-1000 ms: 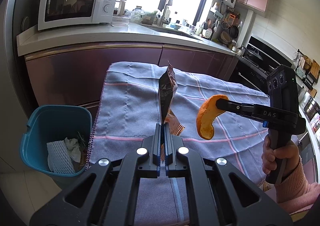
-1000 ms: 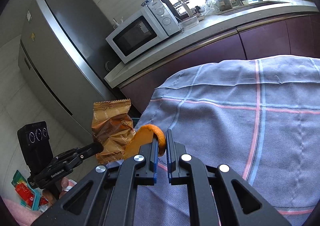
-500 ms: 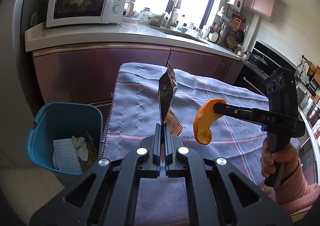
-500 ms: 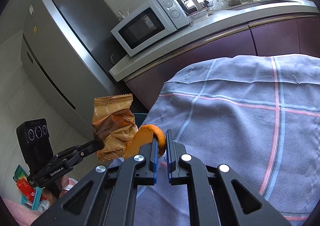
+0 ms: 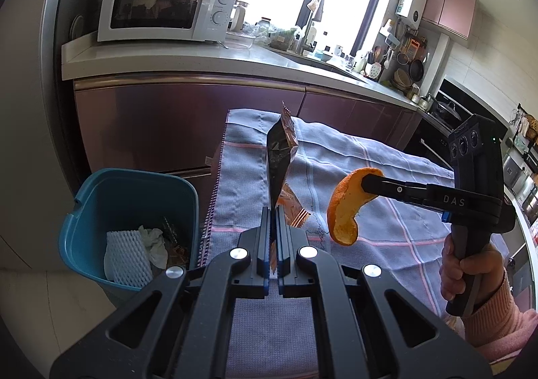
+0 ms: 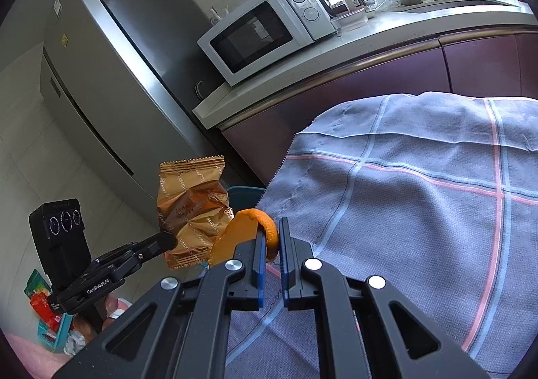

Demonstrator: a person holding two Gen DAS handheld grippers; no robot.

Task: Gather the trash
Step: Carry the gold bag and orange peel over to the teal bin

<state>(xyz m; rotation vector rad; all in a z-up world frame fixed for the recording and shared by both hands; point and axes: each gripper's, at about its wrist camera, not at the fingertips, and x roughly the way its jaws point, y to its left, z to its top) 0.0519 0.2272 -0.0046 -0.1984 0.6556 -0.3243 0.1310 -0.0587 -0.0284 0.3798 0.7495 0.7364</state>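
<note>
1. Left wrist view, setting: kitchen counters are running along the back, and we are seeing a white microwave (image 5: 168, 6) standing on the worktop (image 5: 201, 59) under a bright window. A blue-grey checked cloth (image 5: 386, 227) is covering the table in front, and a teal bin (image 5: 134, 211) is standing on the floor just beside the cloth's left edge, holding white foam netting (image 5: 126, 258) and crumpled paper.

2. Left wrist view, grippers: we are seeing the left gripper (image 5: 273, 211) pinching the lower edge of a snack wrapper (image 5: 280, 164), jaws nearly together, with the wrapper standing upright and edge-on above the cloth. To the right, a hand (image 5: 470, 264) in a pink sleeve is holding the right gripper (image 5: 364, 184), whose tips are clamping an orange peel (image 5: 346, 207) that is hanging clear of the cloth.

3. Right wrist view, setting: we are seeing a grey refrigerator (image 6: 111, 76) standing beside the counter end.

4. Right wrist view, grippers: we are seeing the right gripper (image 6: 270, 238) gripping the orange peel (image 6: 235, 234) between narrow jaws. At left, the left gripper (image 6: 168, 241) is holding up the golden-brown snack wrapper (image 6: 193, 211); the bin's teal rim (image 6: 243, 192) is showing just behind it.
</note>
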